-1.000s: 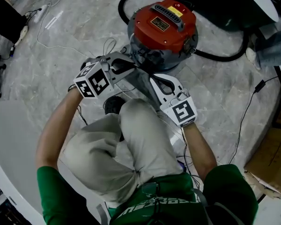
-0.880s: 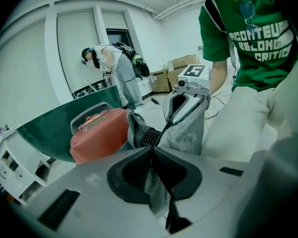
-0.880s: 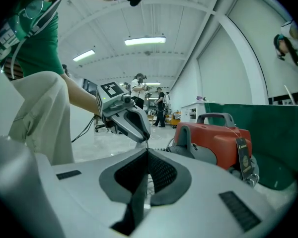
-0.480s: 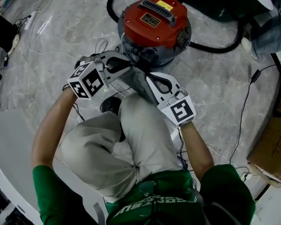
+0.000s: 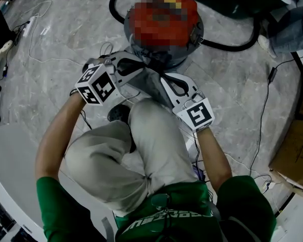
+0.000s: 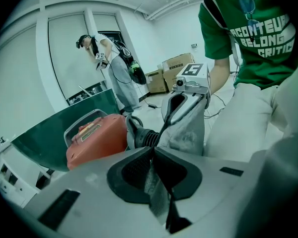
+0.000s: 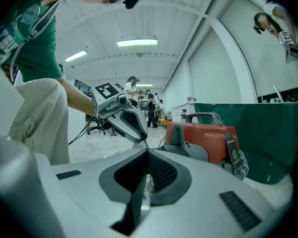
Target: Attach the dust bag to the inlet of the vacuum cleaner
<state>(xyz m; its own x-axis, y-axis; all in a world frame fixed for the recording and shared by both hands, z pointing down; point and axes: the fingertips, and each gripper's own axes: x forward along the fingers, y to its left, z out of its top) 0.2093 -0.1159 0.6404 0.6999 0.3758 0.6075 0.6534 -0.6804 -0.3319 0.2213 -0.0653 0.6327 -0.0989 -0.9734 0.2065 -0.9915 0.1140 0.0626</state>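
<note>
**Dust bag (image 5: 150, 86) of grey fabric held above the pale marble floor (image 5: 232, 100)**

The left gripper (image 5: 140, 72) was pressed together on one edge of the bag. The right gripper (image 5: 165, 78) pinched the opposite edge, so the cloth hung between them. It sat just in front of the round, red-topped vacuum cleaner (image 5: 161, 54), and no view showed whether they touched. The cleaner's red lid was on, hiding the drum's inside. A black hose (image 5: 232, 47) curved behind it.
</note>
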